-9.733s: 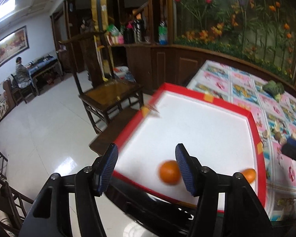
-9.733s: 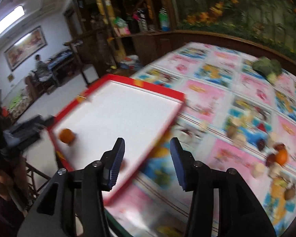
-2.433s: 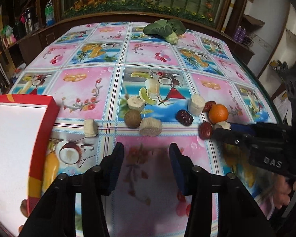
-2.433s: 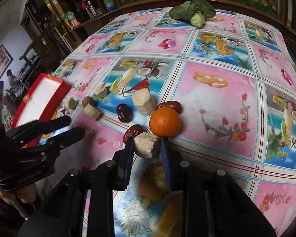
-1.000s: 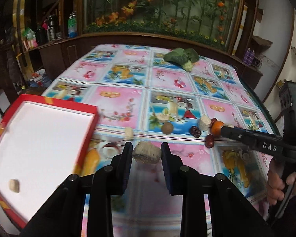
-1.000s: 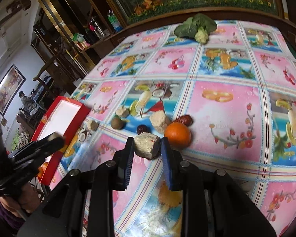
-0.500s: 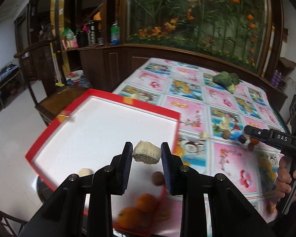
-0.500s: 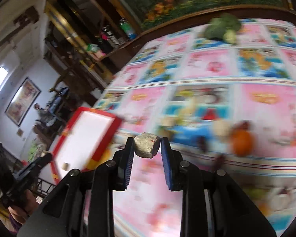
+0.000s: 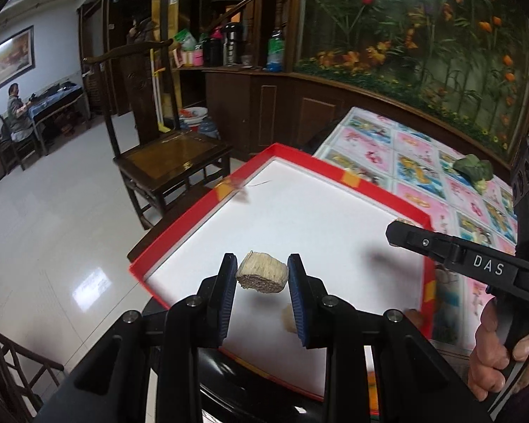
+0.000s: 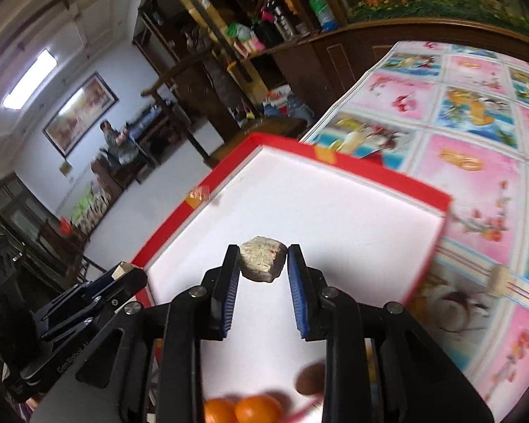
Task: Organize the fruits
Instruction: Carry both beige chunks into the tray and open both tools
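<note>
My left gripper (image 9: 262,264) is shut on a tan fibrous chunk (image 9: 262,277) and holds it above the near left part of the red tray (image 9: 194,213) with the white floor. My right gripper (image 10: 263,252) is shut on a similar tan chunk (image 10: 262,264) over the same red tray (image 10: 377,174). In the tray's near end lie two oranges (image 10: 245,409), a brown round fruit (image 10: 310,373) and a small pale piece (image 9: 287,317). In the left wrist view the right gripper (image 9: 441,246) reaches in from the right.
The tray sits at the corner of a table with a pink and blue fruit-print cloth (image 10: 476,162). A pale chunk (image 10: 499,280) lies on the cloth and a green vegetable (image 9: 474,172) farther back. A wooden chair (image 9: 169,155) stands beyond the tray. A hand (image 9: 493,356) grips the right tool.
Both grippers, each still shut on its chunk, have swung from the fruit pile on the cloth to above the red tray.
</note>
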A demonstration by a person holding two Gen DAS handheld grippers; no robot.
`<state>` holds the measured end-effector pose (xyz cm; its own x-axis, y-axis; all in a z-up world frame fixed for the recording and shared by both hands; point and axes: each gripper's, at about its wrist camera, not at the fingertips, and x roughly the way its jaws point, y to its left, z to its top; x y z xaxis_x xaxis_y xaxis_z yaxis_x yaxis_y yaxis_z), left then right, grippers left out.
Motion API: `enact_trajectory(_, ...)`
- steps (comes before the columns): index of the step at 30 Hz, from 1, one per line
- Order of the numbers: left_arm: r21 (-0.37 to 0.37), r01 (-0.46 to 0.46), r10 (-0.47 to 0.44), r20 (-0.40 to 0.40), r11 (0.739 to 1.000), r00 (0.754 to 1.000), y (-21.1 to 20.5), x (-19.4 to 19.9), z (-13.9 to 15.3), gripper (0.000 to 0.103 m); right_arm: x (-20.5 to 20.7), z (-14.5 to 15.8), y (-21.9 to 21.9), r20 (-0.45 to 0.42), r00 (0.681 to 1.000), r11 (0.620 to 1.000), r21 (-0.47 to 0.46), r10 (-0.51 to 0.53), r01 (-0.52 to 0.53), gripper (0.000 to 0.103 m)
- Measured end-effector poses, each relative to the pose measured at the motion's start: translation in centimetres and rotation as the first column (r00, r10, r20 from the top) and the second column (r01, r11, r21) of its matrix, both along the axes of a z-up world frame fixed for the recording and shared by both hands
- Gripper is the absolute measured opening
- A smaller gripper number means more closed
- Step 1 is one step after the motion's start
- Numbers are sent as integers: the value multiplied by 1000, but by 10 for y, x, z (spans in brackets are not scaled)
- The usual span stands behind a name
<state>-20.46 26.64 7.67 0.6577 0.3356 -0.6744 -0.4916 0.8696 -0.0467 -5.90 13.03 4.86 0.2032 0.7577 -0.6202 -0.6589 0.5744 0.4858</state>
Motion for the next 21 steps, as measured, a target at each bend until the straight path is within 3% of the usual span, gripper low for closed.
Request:
enact_trajectory(6, -23, 1, -2, -42, 1000, 999, 12, 8, -19, 28, -8, -17, 17, 13, 999, 993, -115, 33, -31, 30)
enact_trajectory(21, -34, -13, 8, -142, 999, 990, 16, 19, -41, 29, -16, -29, 19, 24, 996, 977, -196, 91, -85, 30)
